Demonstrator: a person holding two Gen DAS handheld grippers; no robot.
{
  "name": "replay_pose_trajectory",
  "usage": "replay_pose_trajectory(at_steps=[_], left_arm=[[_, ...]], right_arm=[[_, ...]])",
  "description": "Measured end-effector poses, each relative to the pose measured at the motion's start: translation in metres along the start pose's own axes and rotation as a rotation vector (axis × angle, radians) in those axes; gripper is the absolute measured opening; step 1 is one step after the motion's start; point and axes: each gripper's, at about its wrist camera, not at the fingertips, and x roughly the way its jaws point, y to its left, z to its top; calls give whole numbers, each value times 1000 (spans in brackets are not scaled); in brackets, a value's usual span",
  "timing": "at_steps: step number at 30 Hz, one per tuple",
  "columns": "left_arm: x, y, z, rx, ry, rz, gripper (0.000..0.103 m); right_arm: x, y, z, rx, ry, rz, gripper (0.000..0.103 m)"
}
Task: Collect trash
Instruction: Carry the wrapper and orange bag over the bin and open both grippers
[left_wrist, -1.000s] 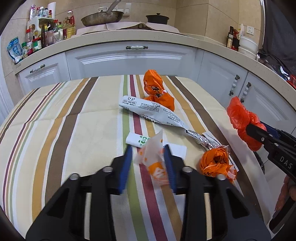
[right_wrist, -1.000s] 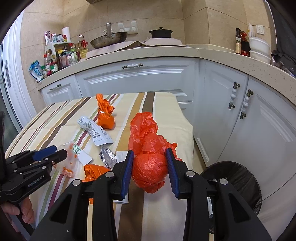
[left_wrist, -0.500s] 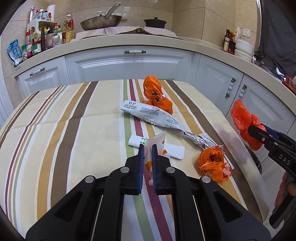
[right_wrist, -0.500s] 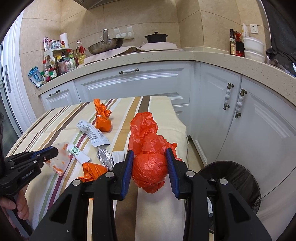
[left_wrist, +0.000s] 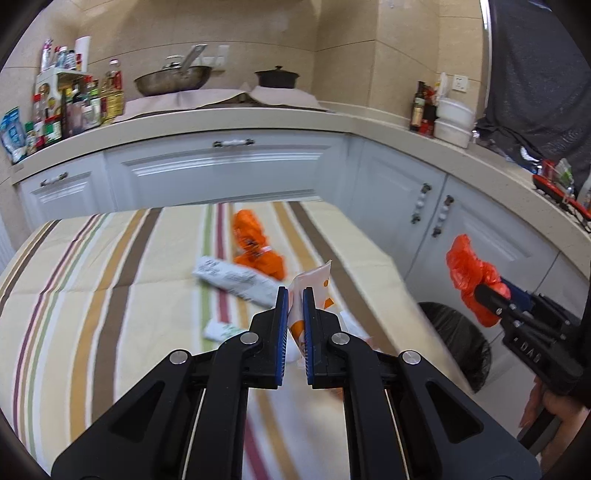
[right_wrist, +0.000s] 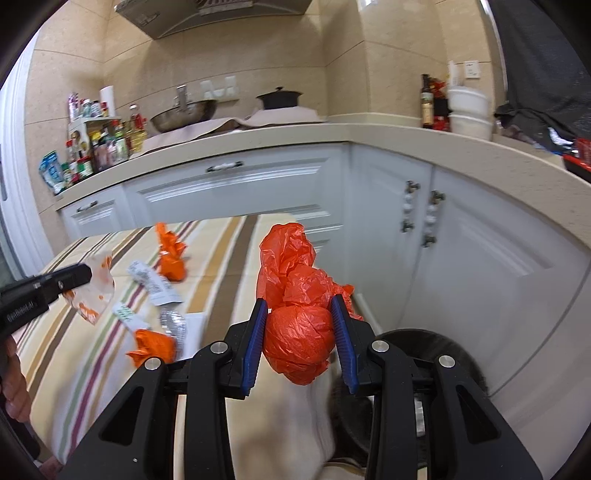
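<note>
In the left wrist view, the left gripper (left_wrist: 295, 295) has its jaws pressed almost together on a thin clear wrapper with orange print (left_wrist: 310, 280), and it holds this wrapper above the striped tablecloth (left_wrist: 110, 295). To the right and lower, the bin with a black liner (left_wrist: 458, 339) stands on the floor just beside the table edge. An orange knotted bag (left_wrist: 255, 247) and a white printed packet (left_wrist: 236, 277) lie on the cloth.

In the right wrist view, the right gripper (right_wrist: 299, 325) pinches a crumpled red plastic bag (right_wrist: 295, 295) between its blue pads (right_wrist: 258, 325), near the table corner, with the bin (right_wrist: 443, 354) partly visible below and to the right. A small orange wad (right_wrist: 151, 347) and a foil piece (right_wrist: 173, 321) wait on the cloth.

I think both hands should carry their load fully over the bin opening before they let go, because both pieces are light and can drift. The wrapper hangs loose, so it is better to release it low.
</note>
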Motion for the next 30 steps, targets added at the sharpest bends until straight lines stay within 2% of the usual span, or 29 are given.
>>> replay_pose_trajectory(at_steps=[4,13,16,21,27,30], left_arm=[[6,-40,12,53,-35,-55,8],[39,-144,20,182,-37,-163,8],[55,-178,16,231,-23,-174,8],[85,-214,9,256,37,-176,8],[107,-241,3,280,66,-167,8],[120,-252,0,296,72,-152,12]], right_arm=[[-8,-24,-2,22,-16,-61,36],[-18,-88,-17,99,-19,-172,36],[-17,-105,-22,123,-12,-191,36],[-15,-126,-29,145,-11,-219,36],[-11,-149,-35,169,-11,-234,36],[-4,-157,-37,175,-9,-233,39]])
